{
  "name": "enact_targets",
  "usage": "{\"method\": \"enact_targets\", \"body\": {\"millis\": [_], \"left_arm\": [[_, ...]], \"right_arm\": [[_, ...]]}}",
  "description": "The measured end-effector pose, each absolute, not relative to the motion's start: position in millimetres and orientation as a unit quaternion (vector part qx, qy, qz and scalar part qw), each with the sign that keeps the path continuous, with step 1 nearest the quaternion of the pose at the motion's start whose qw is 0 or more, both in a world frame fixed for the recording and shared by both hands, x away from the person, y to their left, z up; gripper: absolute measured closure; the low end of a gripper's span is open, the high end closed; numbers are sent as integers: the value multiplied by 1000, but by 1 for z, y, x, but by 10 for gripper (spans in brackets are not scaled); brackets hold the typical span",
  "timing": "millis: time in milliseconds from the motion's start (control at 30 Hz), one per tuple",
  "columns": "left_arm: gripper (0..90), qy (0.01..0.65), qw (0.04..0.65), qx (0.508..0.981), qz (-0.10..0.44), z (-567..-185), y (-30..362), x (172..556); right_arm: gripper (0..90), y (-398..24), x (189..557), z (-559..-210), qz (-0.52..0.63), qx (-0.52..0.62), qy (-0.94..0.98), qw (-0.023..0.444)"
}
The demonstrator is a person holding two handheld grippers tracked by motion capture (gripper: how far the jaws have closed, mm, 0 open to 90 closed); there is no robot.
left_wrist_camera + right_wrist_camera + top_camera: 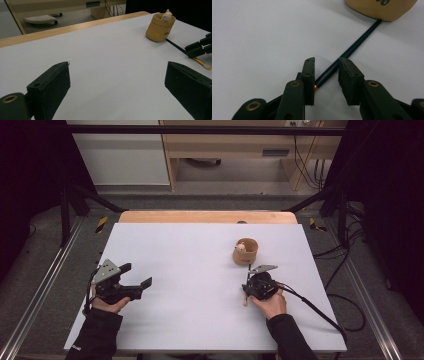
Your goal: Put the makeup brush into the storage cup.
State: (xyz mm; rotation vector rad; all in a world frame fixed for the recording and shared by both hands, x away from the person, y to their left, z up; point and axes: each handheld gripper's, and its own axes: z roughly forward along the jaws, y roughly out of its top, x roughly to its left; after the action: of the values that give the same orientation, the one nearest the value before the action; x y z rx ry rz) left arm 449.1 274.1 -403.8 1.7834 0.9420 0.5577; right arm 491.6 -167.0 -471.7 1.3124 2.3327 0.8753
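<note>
A dark pencil (352,48) lies flat on the table, its far end touching the tan cup (382,8). The right gripper (326,75) straddles the near end, jaws narrowly parted, not yet pinching. The left gripper (117,85) is spread wide, holding nothing.

Both forearms come in from the table's near edge, dark sleeves at the wrists. The left gripper (137,275) rests low, jaws wide apart — nothing between them. The right gripper (326,75) points down and forward, jaws narrowed but not pressing together.
</note>
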Motion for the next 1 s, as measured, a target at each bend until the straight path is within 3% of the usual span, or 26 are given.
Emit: {"method": "enact_targets", "body": {"millis": [1000], "left_arm": [[59, 388, 500, 739, 230, -404, 273, 449]], "right_arm": [[814, -181, 491, -468, 285, 477, 818, 147]]}}
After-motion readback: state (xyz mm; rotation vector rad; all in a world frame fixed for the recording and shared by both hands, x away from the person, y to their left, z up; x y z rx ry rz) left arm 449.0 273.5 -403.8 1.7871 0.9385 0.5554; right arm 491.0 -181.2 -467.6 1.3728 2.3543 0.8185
